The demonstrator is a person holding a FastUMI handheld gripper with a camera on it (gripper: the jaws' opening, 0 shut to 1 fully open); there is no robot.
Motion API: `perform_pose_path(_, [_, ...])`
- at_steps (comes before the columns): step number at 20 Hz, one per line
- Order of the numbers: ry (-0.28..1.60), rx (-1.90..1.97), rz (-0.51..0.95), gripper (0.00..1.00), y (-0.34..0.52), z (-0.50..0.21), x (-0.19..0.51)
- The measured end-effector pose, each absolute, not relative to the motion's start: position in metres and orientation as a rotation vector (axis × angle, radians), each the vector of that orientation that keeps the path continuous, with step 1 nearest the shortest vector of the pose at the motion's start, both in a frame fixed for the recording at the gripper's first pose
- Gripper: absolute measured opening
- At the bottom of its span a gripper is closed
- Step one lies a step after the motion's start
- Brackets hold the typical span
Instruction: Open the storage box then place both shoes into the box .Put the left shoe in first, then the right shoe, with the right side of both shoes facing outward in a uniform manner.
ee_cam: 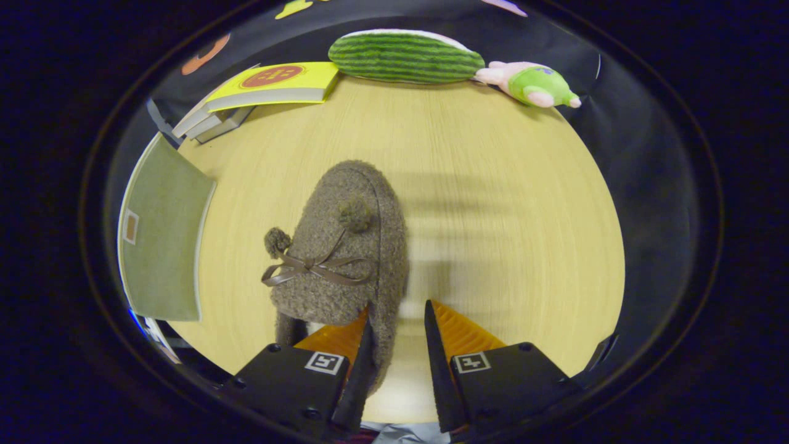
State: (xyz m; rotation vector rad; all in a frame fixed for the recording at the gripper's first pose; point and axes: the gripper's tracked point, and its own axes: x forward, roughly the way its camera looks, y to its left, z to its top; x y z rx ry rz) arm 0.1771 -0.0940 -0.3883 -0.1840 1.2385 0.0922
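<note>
Your gripper [397, 320] hangs over the pale wooden worktop [493, 203] with its jaws parted and a strip of bare wood showing between them. The fuzzy brown shoe [345, 246] is your landmark: it lies on the worktop just ahead of the jaws, toe pointing away from you, a thin ribbon bow [314, 268] and two pompoms across its upper. Its heel end runs under the left finger [357, 345], whose tip overlaps the shoe's right edge, while the right finger [441, 345] stands clear of the shoe over open wood, so the jaws are not gripping anything. To the left of the shoe, near but apart from it, you have a flat grey-green panel with a pale rim [163, 240]; you cannot tell from here whether it is the storage box or its lid. Beyond the shoe and to its left sits a stack of books [265, 89], the top one with a yellow cover. Straight beyond the shoe, at the far edge of the worktop, lies a striped green watermelon-slice plush [404, 57], and just right of that a small pink and green soft toy [533, 83]. To the right of the shoe the worktop is bare wood crossed by soft shadows.
</note>
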Motion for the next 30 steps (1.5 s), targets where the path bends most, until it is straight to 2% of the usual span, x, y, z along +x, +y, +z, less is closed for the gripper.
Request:
perform_pose_path(3, [1.21,-0.171,0.114,0.5,-0.091,-0.388,0.177])
perform_pose_path(4, [1.22,-0.136,0.131,0.47,-0.086,-0.391,0.176])
perform_pose_path(5, [1.22,-0.102,0.131,0.37,-0.084,-0.389,0.176])
perform_pose_path(6, [1.227,-0.086,0.12,0.22,-0.083,-0.389,0.175])
perform_pose_path(8, [1.234,-0.088,0.099,0.07,-0.082,-0.389,0.174])
perform_pose_path(15, [1.262,-0.045,0.146,0.06,-0.053,-0.361,0.152])
perform_pose_path(22, [1.194,0.004,0.27,0.06,0.021,-0.295,0.139])
perform_pose_path(30, [1.099,0.058,0.335,0.06,0.1,-0.228,0.126])
